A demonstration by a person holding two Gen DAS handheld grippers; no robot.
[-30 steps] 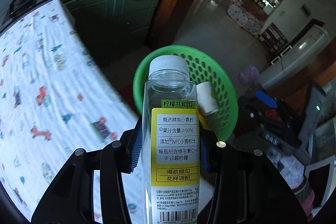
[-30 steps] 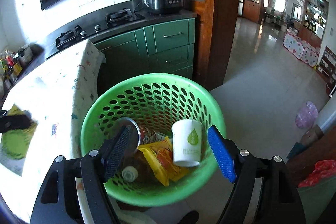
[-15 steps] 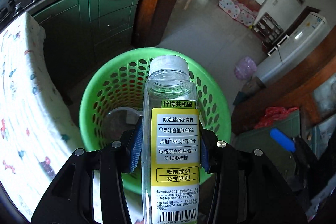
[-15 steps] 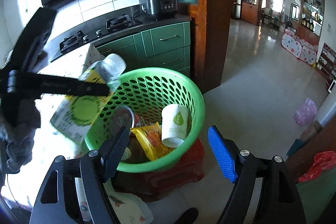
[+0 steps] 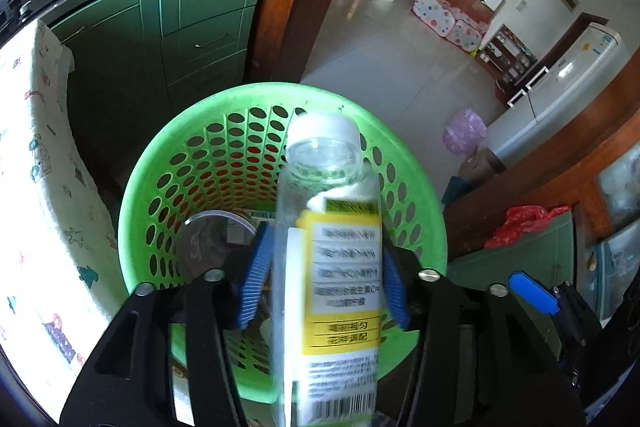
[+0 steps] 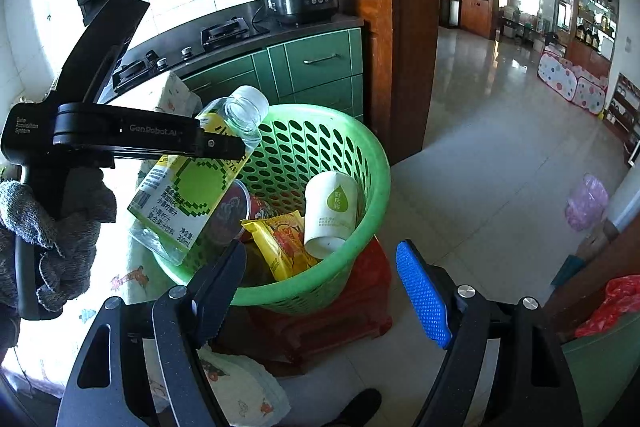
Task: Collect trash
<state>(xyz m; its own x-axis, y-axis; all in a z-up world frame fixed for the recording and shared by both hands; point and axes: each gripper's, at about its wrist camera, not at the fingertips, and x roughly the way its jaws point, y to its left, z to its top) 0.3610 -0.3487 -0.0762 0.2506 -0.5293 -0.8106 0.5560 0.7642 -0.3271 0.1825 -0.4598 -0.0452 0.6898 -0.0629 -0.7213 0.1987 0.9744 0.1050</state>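
Your left gripper (image 5: 324, 279) sits above the green basket (image 5: 160, 163), its jaws opening around the clear bottle (image 5: 332, 227). The bottle is blurred in the left wrist view, with a thin gap at the left blue pad (image 5: 256, 275); whether the right pad touches it you cannot tell. In the right wrist view the bottle (image 6: 192, 187) hangs tilted over the basket's left rim (image 6: 380, 187), cap up toward the cabinets (image 6: 320, 63).

Your right gripper (image 6: 320, 287) hovers near the basket's front rim with its jaws spread wide and nothing between them.

Inside the basket lie a paper cup (image 6: 332, 211) leaning on the right wall, a yellow wrapper (image 6: 280, 243) beside it, and a round can (image 6: 228, 211) to the left. The basket stands on a red stool (image 6: 352, 311) just beside the cloth-covered table (image 5: 40, 227). Your gloved hand (image 6: 52, 235) grips the left handle.
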